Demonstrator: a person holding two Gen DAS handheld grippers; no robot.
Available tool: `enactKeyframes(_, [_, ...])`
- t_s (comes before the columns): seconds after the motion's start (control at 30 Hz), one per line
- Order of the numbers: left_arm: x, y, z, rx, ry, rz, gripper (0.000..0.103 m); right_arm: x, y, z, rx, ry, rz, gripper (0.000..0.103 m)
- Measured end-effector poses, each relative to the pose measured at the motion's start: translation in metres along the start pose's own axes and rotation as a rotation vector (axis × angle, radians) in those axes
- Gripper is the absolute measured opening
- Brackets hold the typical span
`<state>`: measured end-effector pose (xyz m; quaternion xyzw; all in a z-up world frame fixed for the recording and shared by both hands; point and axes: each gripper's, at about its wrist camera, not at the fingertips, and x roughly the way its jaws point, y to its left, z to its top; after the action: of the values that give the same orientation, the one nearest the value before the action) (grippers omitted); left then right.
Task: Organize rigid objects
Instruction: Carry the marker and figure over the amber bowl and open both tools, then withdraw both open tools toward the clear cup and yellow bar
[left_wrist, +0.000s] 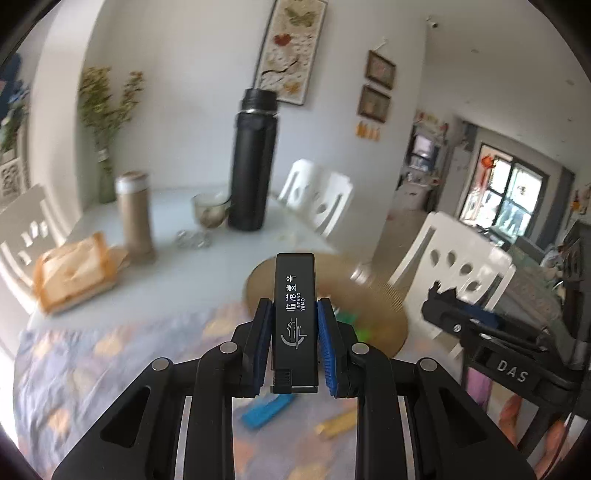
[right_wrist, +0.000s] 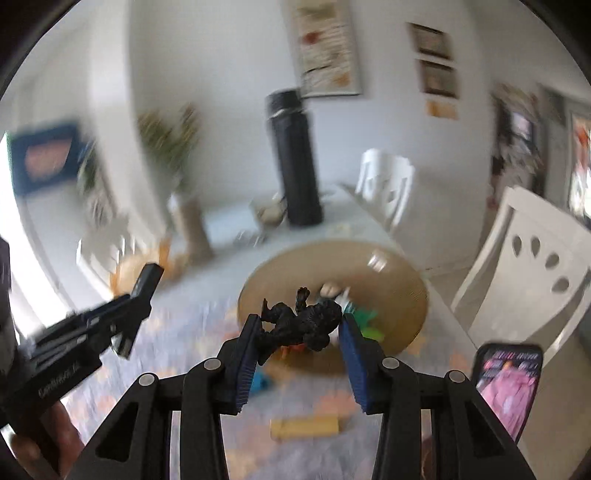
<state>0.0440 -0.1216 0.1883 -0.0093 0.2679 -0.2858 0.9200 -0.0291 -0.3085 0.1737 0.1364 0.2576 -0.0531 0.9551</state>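
Both grippers (left_wrist: 294, 339) (right_wrist: 297, 345) are black linkages with silver pivot pins, ribbed blue pads (left_wrist: 327, 347) and white lettering.

The black lighter (left_wrist: 295, 321), held upright between the pads of the left tool (left_wrist: 294, 325), carries white print running along its length: Chinese characters, of which the first reads 临, and beneath them in small Latin capitals "LINGANG YIHAO", with a white emblem of curved lines lower down. The right tool (left_wrist: 511, 369), seen at the right edge of the left wrist view, bears the raised letters "DAS". In the right wrist view the lettering on the left tool's body and on the phone (right_wrist: 509, 384) screen is too blurred to read
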Motion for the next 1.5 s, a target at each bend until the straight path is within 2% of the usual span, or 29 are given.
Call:
enactKeyframes(0.13, [0.034, -0.009, 0.007, -0.011, 0.042, -0.065, 0.021, 0.016, -0.015, 0.011, 0.077, 0.023, -0.033, 0.042])
enactKeyframes(0.2, [0.063, -0.013, 0.002, -0.011, 0.098, -0.085, 0.021, 0.030, -0.018, 0.011, 0.091, 0.059, -0.046, 0.042])
enactKeyframes(0.3, [0.098, -0.015, -0.005, -0.015, 0.175, -0.081, 0.021, 0.056, -0.023, 0.005, 0.103, 0.159, -0.130, 0.042])
enactKeyframes(0.47, [0.120, -0.017, -0.015, 0.009, 0.225, -0.055, 0.023, 0.078, -0.033, 0.001, 0.120, 0.222, -0.177, 0.043])
enactKeyframes(0.5, [0.119, -0.014, -0.015, -0.001, 0.224, -0.046, 0.031, 0.081, -0.034, 0.001, 0.115, 0.227, -0.177, 0.044])
enactKeyframes(0.53, [0.116, -0.009, -0.013, -0.022, 0.215, -0.053, 0.038, 0.082, -0.035, 0.002, 0.112, 0.224, -0.166, 0.048])
enactKeyframes(0.6, [0.107, 0.002, -0.009, -0.060, 0.210, -0.082, 0.040, 0.078, -0.033, 0.004, 0.102, 0.200, -0.174, 0.063])
enactKeyframes(0.63, [0.103, 0.006, -0.008, -0.072, 0.210, -0.088, 0.040, 0.074, -0.032, 0.006, 0.098, 0.183, -0.178, 0.067])
enactKeyframes(0.73, [0.073, 0.020, -0.003, -0.094, 0.155, -0.080, 0.040, 0.049, -0.020, 0.008, 0.066, 0.115, -0.154, 0.067])
enactKeyframes(0.83, [0.040, 0.033, -0.001, -0.121, 0.106, -0.078, 0.046, 0.029, -0.006, 0.008, 0.044, 0.094, -0.116, 0.067])
enactKeyframes(1.03, [-0.022, 0.053, -0.008, -0.119, 0.027, -0.024, 0.047, 0.005, 0.025, -0.006, 0.003, 0.121, 0.015, 0.067])
enactKeyframes(1.17, [-0.037, 0.062, -0.021, -0.114, 0.037, -0.010, 0.047, 0.003, 0.038, -0.028, -0.006, 0.182, 0.084, 0.067])
enactKeyframes(1.27, [-0.031, 0.065, -0.041, -0.075, 0.090, 0.014, 0.047, 0.012, 0.038, -0.057, -0.002, 0.257, 0.079, 0.068])
enactKeyframes(1.37, [-0.004, 0.064, -0.071, 0.020, 0.219, -0.027, 0.047, 0.033, 0.032, -0.090, 0.005, 0.356, 0.048, 0.067])
enactKeyframes(1.43, [0.021, 0.062, -0.090, 0.071, 0.296, -0.001, 0.047, 0.047, 0.023, -0.108, 0.037, 0.418, 0.041, 0.067])
enactKeyframes(1.5, [0.047, 0.062, -0.101, 0.072, 0.351, 0.012, 0.047, 0.059, 0.011, -0.123, 0.084, 0.466, 0.026, 0.067])
